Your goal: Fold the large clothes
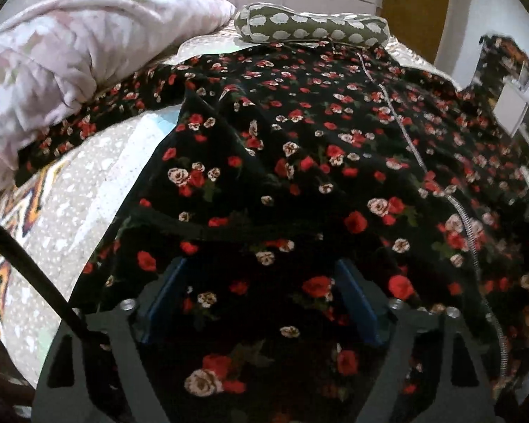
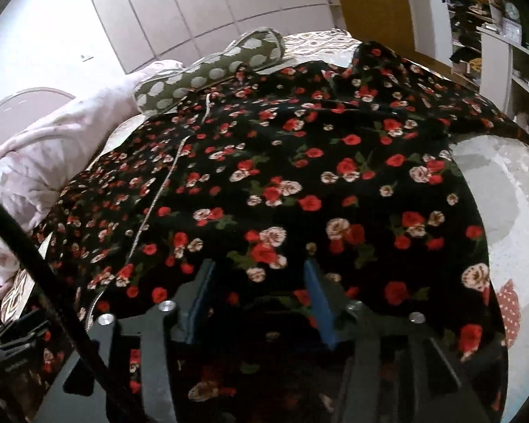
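Note:
A large black garment with red and cream roses (image 1: 317,148) lies spread over the bed, with a silver zipper line running down it. It also fills the right wrist view (image 2: 299,183). My left gripper (image 1: 261,282) is open, its blue fingers (image 1: 165,292) wide apart over the near hem, with cloth lying between them. My right gripper (image 2: 257,282) is open too, its blue fingers (image 2: 321,299) apart over the garment's near edge. Whether the fingers touch the cloth I cannot tell.
A pink crumpled blanket (image 1: 70,63) lies at the left, on one sleeve. A green bolster with white dots (image 1: 310,28) lies at the bed's head. The pale patterned bedsheet (image 1: 70,218) shows left, and right in the right wrist view (image 2: 511,211). Shelves (image 2: 483,28) stand at the right.

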Demonstrator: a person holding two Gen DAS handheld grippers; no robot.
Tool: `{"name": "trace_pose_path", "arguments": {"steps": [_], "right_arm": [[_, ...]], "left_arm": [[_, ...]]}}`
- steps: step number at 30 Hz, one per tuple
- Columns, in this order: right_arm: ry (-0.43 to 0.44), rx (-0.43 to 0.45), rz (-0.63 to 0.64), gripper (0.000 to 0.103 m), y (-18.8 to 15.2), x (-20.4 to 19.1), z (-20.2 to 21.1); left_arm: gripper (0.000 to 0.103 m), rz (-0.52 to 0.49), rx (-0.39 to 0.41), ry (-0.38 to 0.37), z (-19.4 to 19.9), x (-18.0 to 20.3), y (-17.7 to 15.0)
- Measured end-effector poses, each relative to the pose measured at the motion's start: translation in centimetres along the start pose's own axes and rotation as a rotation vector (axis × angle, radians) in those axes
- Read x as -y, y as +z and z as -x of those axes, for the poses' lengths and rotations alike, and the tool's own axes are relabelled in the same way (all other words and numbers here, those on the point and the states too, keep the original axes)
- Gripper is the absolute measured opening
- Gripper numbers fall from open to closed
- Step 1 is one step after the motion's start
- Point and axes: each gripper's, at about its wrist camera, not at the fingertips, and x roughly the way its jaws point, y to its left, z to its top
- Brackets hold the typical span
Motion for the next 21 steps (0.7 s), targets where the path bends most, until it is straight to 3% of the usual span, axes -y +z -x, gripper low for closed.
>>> {"name": "trace_pose_path", "arguments": {"steps": [8, 21], "right_arm": [[-0.001, -0.002, 0.066, 0.077, 0.1, -1.3, -0.3], [-0.019, -0.034, 0.155, 0.093, 0.0, -2.6, -1.1]], "left_arm": [[0.103, 0.036, -0.031, 0.081, -1.0, 0.1, 0.2], [0.103, 0.059, -0.009, 0.126, -1.2, 0.6, 0.2]]}}
